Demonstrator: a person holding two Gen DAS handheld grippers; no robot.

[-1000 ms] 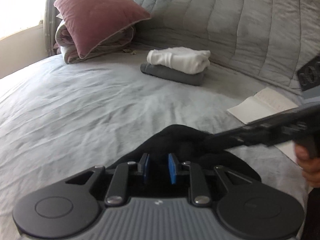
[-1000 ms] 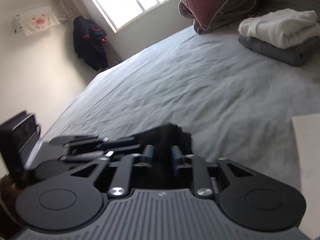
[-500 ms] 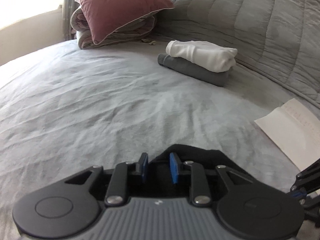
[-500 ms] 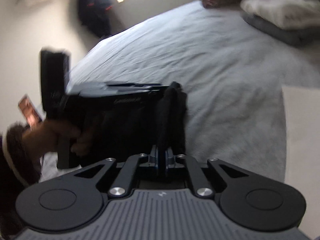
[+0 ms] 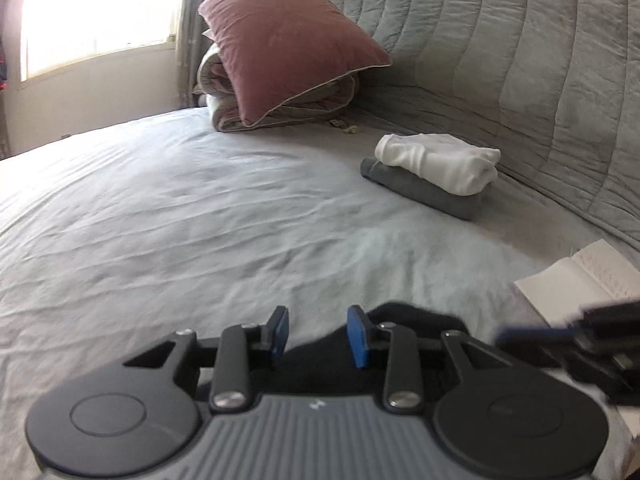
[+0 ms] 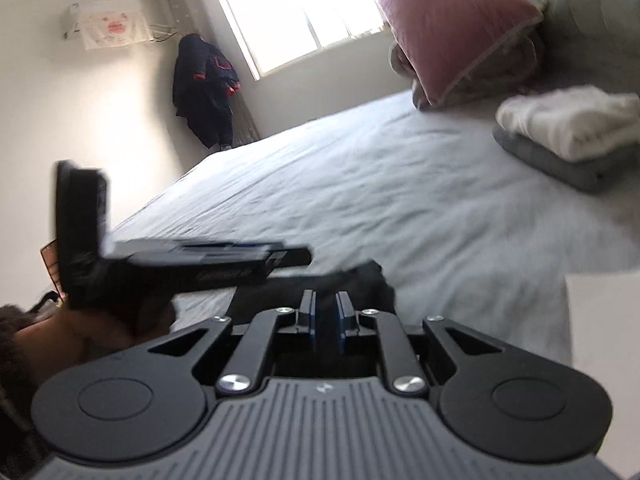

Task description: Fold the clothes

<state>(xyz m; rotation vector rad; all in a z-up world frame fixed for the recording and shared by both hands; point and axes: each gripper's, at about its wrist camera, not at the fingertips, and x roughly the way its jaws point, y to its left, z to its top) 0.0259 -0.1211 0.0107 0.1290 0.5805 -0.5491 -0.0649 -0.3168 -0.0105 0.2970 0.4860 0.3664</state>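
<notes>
Both grippers over black garment (image 5: 400, 324) on bed (image 5: 200, 220): left gripper (image 5: 319, 336) parting, empty; right gripper (image 6: 325, 314) parting, narrow gap, nothing clamped.

Two grippers: the left gripper (image 5: 319, 334) and the right gripper (image 6: 325, 319). Three garments on one bed (image 5: 168, 216): a black garment (image 5: 416, 318), a folded white garment (image 5: 440, 162) and a folded grey garment (image 5: 424, 196). One pink pillow (image 5: 284, 44), one rolled quilt (image 5: 320, 98), one open notebook (image 5: 580, 276), one window (image 6: 296, 12), one hanging dark jacket (image 6: 206, 88).
</notes>
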